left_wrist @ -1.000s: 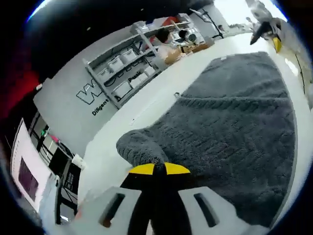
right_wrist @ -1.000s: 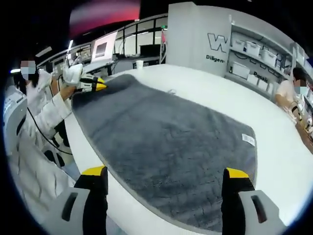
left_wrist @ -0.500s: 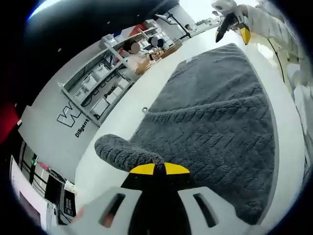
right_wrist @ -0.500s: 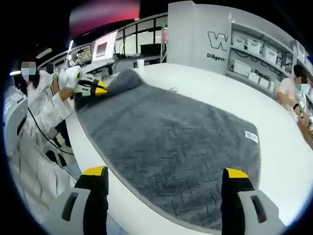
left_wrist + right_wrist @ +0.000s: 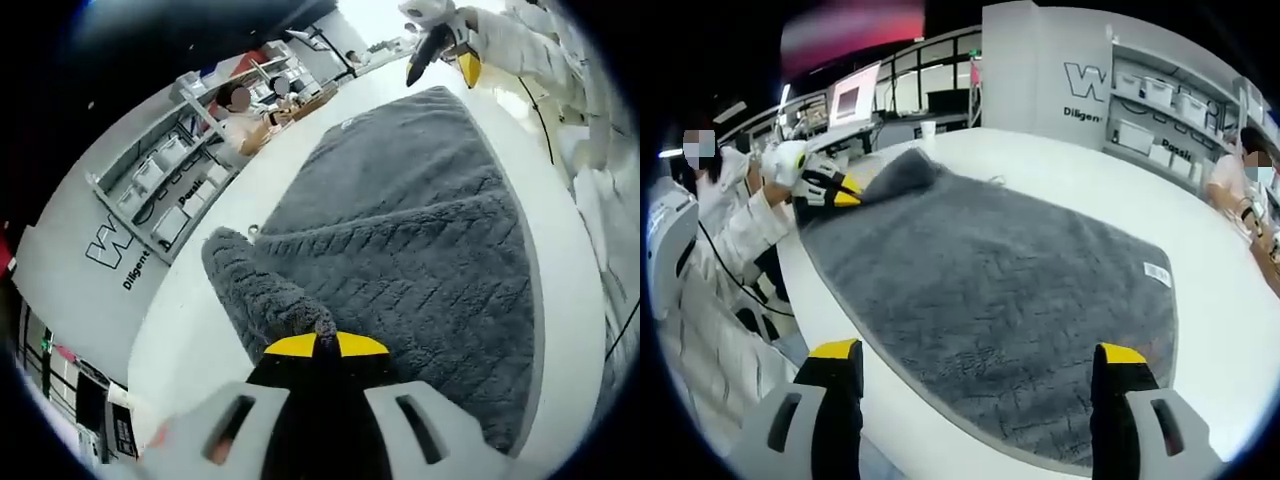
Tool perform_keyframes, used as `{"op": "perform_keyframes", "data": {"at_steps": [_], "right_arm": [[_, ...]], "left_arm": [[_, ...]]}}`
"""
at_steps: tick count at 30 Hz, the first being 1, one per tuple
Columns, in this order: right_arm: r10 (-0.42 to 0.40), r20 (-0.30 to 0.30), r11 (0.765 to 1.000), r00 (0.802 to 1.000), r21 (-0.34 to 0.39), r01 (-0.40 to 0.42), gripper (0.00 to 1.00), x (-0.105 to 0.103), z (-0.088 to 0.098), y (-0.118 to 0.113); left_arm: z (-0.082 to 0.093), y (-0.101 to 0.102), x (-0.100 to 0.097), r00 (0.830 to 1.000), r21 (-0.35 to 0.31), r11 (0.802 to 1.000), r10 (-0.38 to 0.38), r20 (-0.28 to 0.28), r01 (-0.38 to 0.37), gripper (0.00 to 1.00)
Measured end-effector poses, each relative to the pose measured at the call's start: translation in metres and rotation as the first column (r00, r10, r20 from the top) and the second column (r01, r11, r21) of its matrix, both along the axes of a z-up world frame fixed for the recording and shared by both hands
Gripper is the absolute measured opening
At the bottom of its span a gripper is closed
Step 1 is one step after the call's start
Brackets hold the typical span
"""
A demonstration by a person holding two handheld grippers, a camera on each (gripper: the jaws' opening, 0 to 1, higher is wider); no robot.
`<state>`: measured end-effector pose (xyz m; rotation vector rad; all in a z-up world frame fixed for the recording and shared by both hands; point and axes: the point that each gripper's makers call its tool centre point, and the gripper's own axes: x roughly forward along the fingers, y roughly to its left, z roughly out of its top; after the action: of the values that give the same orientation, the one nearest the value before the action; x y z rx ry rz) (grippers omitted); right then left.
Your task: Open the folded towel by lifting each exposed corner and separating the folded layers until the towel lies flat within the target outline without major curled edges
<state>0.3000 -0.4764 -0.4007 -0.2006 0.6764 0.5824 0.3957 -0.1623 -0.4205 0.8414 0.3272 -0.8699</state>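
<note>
A dark grey towel (image 5: 420,240) lies spread on the white table (image 5: 270,170). My left gripper (image 5: 325,345) is shut on one corner of it, and that corner is lifted and curled over into a thick fold (image 5: 255,290). In the right gripper view the towel (image 5: 990,290) stretches away from me, its white label (image 5: 1157,272) at the right edge, and the left gripper (image 5: 840,190) holds the raised far corner (image 5: 902,170). My right gripper (image 5: 975,355) is open above the towel's near edge, nothing between its jaws. It appears far off in the left gripper view (image 5: 445,55).
The person's white sleeve (image 5: 735,235) lies along the table's left side. Shelves with white bins (image 5: 1160,105) stand behind the table, and a seated person (image 5: 1230,185) is at its right. A white cup (image 5: 928,130) and monitors (image 5: 855,100) sit beyond the far end.
My left gripper has pulled the held corner up and further over the towel, so the curled fold has grown longer. My right gripper has stayed open near the towel's opposite edge.
</note>
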Motion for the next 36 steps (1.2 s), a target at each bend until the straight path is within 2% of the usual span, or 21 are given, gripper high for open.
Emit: {"op": "perform_keyframes", "data": {"at_steps": [3,5,6,8,12,18,20,23,26,28,29,30,31,33,34,35,36], "right_arm": [[-0.001,-0.001,1.000,1.000,0.004,0.001,0.94,0.000,0.000,0.000],[-0.003,-0.001,1.000,1.000,0.004,0.003,0.94,0.001,0.000,-0.001],[-0.003,-0.001,1.000,1.000,0.004,0.003,0.94,0.001,0.000,-0.001],[-0.004,-0.003,1.000,1.000,0.007,0.004,0.93,0.000,-0.001,-0.001],[-0.002,-0.001,1.000,1.000,0.013,0.002,0.93,0.000,0.000,-0.001],[-0.005,0.000,1.000,1.000,0.023,0.005,0.93,0.000,0.001,-0.002],[-0.007,0.000,1.000,1.000,0.023,0.007,0.93,0.000,0.001,-0.003],[-0.010,0.002,1.000,1.000,0.029,0.010,0.93,-0.001,0.002,-0.004],[-0.010,0.002,0.999,1.000,0.031,0.010,0.93,-0.001,0.002,-0.004],[-0.009,0.001,0.999,1.000,0.034,0.009,0.93,-0.002,0.001,-0.003],[-0.008,0.001,0.999,1.000,0.035,0.008,0.93,-0.002,0.001,-0.003],[-0.006,0.002,0.999,1.000,0.037,0.006,0.92,-0.003,0.001,-0.002],[-0.005,0.002,0.999,1.000,0.038,0.005,0.92,-0.003,0.001,-0.002],[-0.004,0.002,0.999,1.000,0.040,0.004,0.92,-0.004,0.002,-0.002],[-0.004,0.003,0.999,1.000,0.042,0.004,0.92,-0.004,0.002,-0.002],[-0.006,0.003,0.999,1.000,0.043,0.006,0.92,-0.005,0.002,-0.003],[-0.008,0.005,0.999,1.000,0.043,0.007,0.92,-0.005,0.003,-0.004]], "left_arm": [[0.000,-0.001,0.001,1.000,-0.012,1.000,-0.007,0.006,0.007,0.04],[0.003,0.000,0.002,1.000,-0.055,0.998,0.009,-0.003,-0.009,0.04],[0.005,-0.001,0.002,1.000,-0.097,0.995,0.019,-0.021,-0.021,0.04],[0.005,0.000,0.001,0.999,-0.121,0.992,0.014,-0.039,-0.019,0.04],[0.007,0.002,0.002,0.997,-0.157,0.986,0.042,-0.064,-0.051,0.04],[0.017,0.003,0.002,0.996,-0.191,0.979,0.054,-0.068,-0.066,0.06],[0.021,-0.001,-0.003,0.993,-0.238,0.969,0.037,-0.109,-0.062,0.09],[0.032,-0.009,-0.011,0.988,-0.330,0.942,0.006,-0.155,-0.057,0.15],[0.046,-0.012,-0.011,0.985,-0.413,0.907,0.002,-0.175,-0.075,0.26],[0.052,-0.006,-0.003,0.984,-0.432,0.895,0.044,-0.172,-0.116,0.31],[0.053,-0.002,0.001,0.984,-0.422,0.897,0.068,-0.163,-0.132,0.32],[0.056,0.006,0.010,0.980,-0.424,0.887,0.123,-0.158,-0.180,0.34],[0.057,0.007,0.011,0.978,-0.429,0.883,0.134,-0.159,-0.191,0.35],[0.065,0.015,0.020,0.960,-0.485,0.832,0.185,-0.212,-0.268,0.35],[0.072,0.018,0.024,0.958,-0.509,0.815,0.189,-0.218,-0.277,0.34],[0.075,0.022,0.025,0.949,-0.516,0.802,0.199,-0.244,-0.301,0.33],[0.081,0.026,0.028,0.947,-0.515,0.801,0.201,-0.249,-0.306,0.32]]}}
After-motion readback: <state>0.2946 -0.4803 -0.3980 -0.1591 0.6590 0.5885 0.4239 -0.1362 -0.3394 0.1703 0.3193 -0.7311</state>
